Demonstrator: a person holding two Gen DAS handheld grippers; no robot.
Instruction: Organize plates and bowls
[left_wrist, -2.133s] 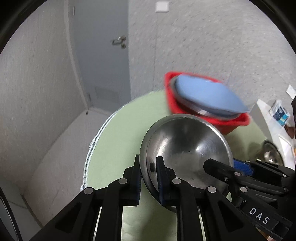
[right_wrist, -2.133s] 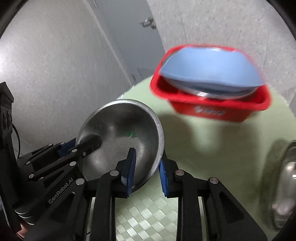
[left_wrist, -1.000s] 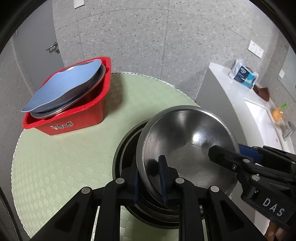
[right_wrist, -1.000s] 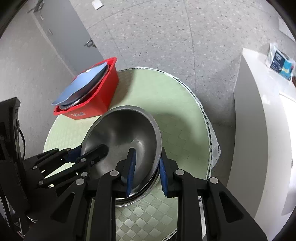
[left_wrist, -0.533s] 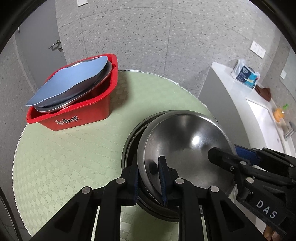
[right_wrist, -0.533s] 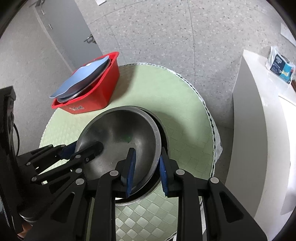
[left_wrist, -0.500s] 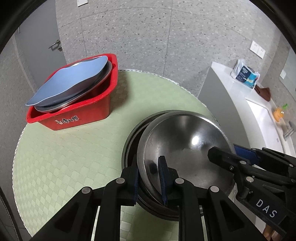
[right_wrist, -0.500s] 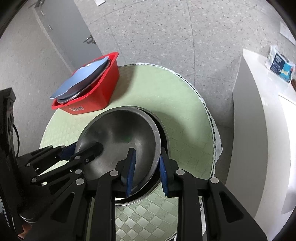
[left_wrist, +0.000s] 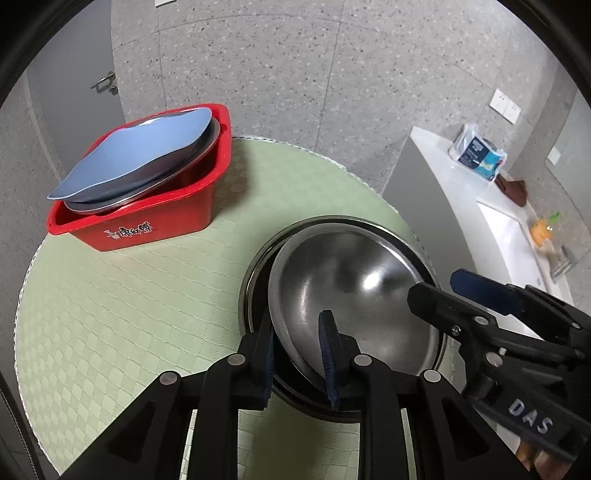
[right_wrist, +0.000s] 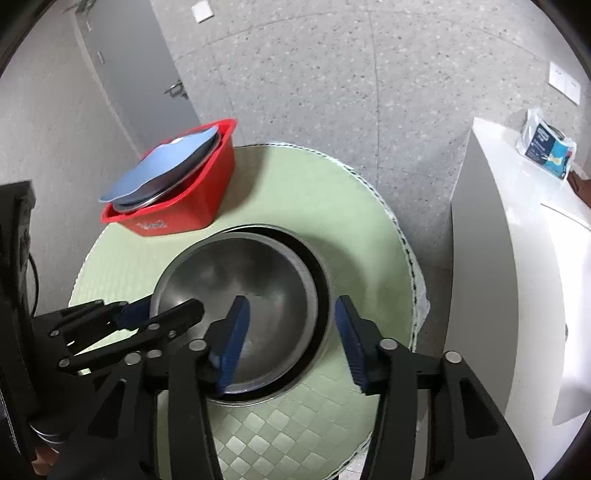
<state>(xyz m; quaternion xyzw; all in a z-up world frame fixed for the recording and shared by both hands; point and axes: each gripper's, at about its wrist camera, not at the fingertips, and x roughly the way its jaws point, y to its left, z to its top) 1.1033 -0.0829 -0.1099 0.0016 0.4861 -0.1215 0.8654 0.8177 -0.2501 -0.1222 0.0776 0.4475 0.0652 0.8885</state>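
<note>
Grey speckled walls, a grey door with lever handle (left_wrist: 104, 82), and a white counter (right_wrist: 524, 236) off to the right carrying a blue-and-white packet (right_wrist: 546, 147). Centre of both views: round table with pale green checked cover (left_wrist: 129, 295).

On the table, far left: red tub (left_wrist: 147, 221) holding a tilted metal plate (left_wrist: 155, 184) with a blue mat-like sheet (left_wrist: 136, 151) on top.

Near side of table: steel bowl (left_wrist: 351, 295) sitting inside a larger dark-rimmed bowl (left_wrist: 258, 269), nested slightly off-centre, leaning toward the left rim of the outer one.

Left gripper (left_wrist: 297, 354): jaws straddle the near-left rim of the steel bowl, one blue pad outside the wall, one inside. Jaws are opening; the gap is still narrow. The outer pad sits close against the rim; whether the inner pad still presses is hard to tell, but the rim looks pinched.

Right gripper (right_wrist: 291, 339): jaws opening, now well apart. The near-right rims of both bowls lie between them; left pad hangs over the steel bowl's interior, right pad stands outside the larger bowl's edge. Neither pad touches metal.

In each view the other gripper shows at the bowl's opposite side.
</note>
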